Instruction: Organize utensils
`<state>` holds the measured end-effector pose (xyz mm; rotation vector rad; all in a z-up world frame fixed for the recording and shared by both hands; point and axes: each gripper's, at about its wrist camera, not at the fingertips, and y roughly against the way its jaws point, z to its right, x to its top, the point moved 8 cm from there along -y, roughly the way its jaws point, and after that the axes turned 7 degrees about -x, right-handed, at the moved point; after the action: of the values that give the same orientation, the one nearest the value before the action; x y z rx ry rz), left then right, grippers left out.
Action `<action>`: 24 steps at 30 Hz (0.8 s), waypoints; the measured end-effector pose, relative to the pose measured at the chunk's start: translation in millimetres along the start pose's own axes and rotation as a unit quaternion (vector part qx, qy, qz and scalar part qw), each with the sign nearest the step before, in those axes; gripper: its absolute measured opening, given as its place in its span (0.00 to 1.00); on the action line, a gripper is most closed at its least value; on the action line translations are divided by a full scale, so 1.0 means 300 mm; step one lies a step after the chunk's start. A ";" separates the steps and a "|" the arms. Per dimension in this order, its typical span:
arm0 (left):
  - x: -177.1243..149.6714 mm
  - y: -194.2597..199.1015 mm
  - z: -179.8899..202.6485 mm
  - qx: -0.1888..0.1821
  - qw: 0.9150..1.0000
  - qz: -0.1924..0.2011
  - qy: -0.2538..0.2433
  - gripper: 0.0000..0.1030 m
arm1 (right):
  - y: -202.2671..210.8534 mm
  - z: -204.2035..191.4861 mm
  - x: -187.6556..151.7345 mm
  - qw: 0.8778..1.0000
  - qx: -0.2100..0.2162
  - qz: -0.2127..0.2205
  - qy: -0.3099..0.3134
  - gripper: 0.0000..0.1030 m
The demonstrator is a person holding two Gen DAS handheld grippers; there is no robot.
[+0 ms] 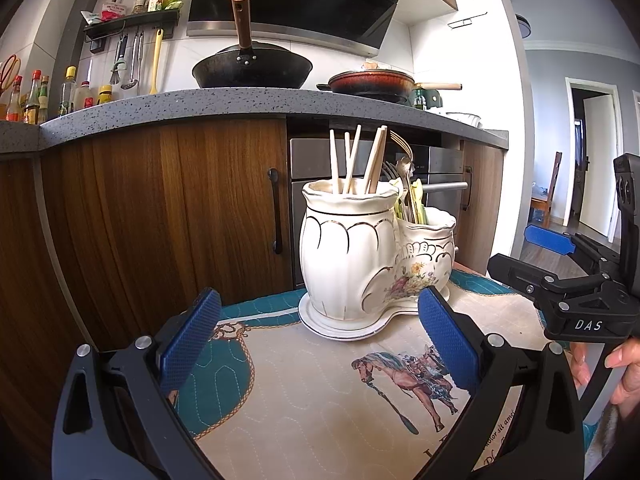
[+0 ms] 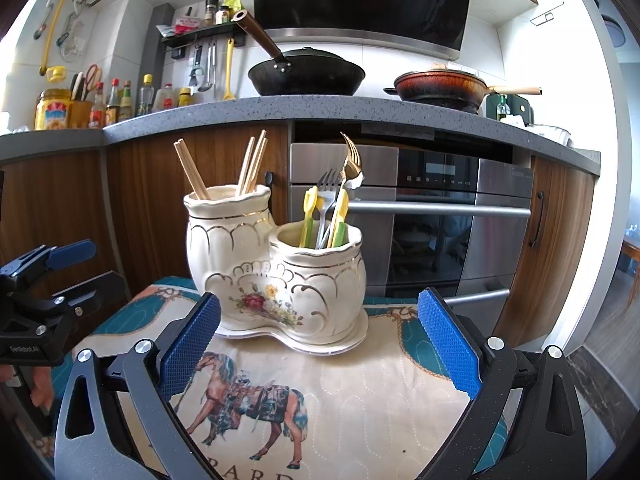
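Quilted horse-print mat (image 2: 360,392) covers the table. Ceramic double holder (image 2: 276,276) sits on its saucer at the mat's far edge, in front of the oven (image 2: 460,216). Holder's taller cup: chopsticks (image 2: 252,168). Shorter cup: forks (image 2: 329,200) and green-handled pieces. Left gripper (image 1: 320,336) and right gripper (image 2: 320,340) both near the holder, jaws spread wide, nothing held.

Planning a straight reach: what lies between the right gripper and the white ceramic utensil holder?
Only bare horse-print quilted mat separates the right gripper from the white ceramic utensil holder, seen in the right wrist view.
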<state>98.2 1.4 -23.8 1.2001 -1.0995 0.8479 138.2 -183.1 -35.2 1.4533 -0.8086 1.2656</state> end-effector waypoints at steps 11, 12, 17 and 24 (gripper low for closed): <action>0.001 0.004 -0.001 0.008 1.000 0.000 0.002 0.95 | 0.000 0.000 0.000 1.000 0.000 0.000 0.000 0.95; 0.001 0.003 0.000 0.008 1.000 0.000 0.002 0.95 | 0.000 0.000 0.001 1.000 0.000 0.000 0.000 0.95; 0.001 0.003 0.000 0.008 1.000 0.000 0.002 0.95 | 0.000 0.000 0.001 1.000 0.000 -0.001 0.000 0.95; 0.001 0.003 0.000 0.008 1.000 0.000 0.002 0.95 | 0.000 0.000 0.001 1.000 0.000 -0.001 0.000 0.95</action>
<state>97.4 1.5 -23.2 1.2108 -1.0912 0.8603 138.3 -183.0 -34.8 1.4538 -0.8071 1.2651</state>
